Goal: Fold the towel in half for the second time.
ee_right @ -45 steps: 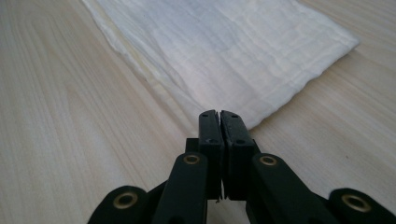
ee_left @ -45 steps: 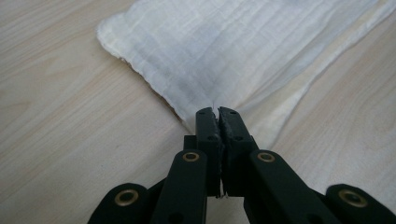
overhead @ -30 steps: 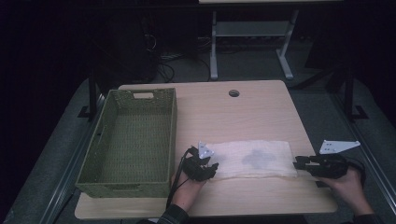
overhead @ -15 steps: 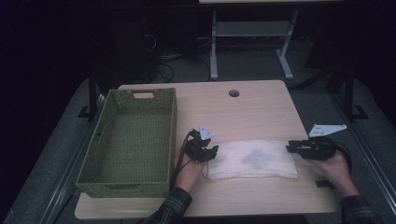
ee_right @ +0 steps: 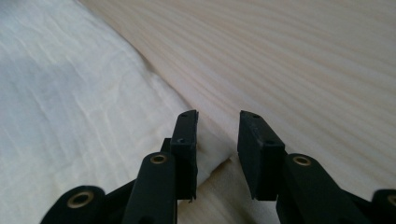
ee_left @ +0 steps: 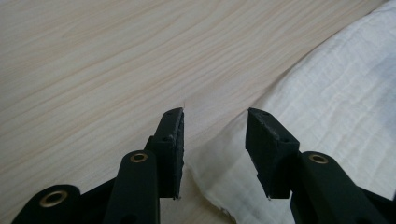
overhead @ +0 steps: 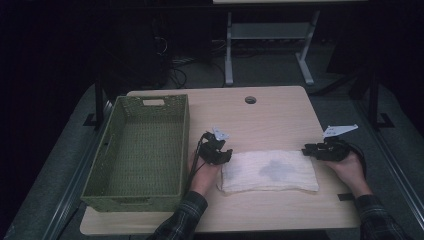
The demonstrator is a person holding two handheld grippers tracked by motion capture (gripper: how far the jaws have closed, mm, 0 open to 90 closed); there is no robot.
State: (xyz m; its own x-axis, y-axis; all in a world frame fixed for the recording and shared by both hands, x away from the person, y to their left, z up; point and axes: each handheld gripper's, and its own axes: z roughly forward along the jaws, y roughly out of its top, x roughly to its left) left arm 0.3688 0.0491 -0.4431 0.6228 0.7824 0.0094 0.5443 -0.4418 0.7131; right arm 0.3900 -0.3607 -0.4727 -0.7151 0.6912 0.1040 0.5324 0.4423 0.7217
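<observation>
**While the cloth lies flat, both claws line up at its far corners**

With the folded white cloth point(overhead: 270, 171) flat on the counter point(overhead: 280, 115) beside the green basket point(overhead: 137, 150), I judge the work barely begun; my left claw point(ee_left: 215, 135) stands spread over the cloth's corner, pinching nothing; my right claw point(ee_right: 218, 135) is likewise parted at the opposite corner edge, gripping nothing; grasping both corners, then folding or lifting toward the empty basket, looks to be what remains.
</observation>
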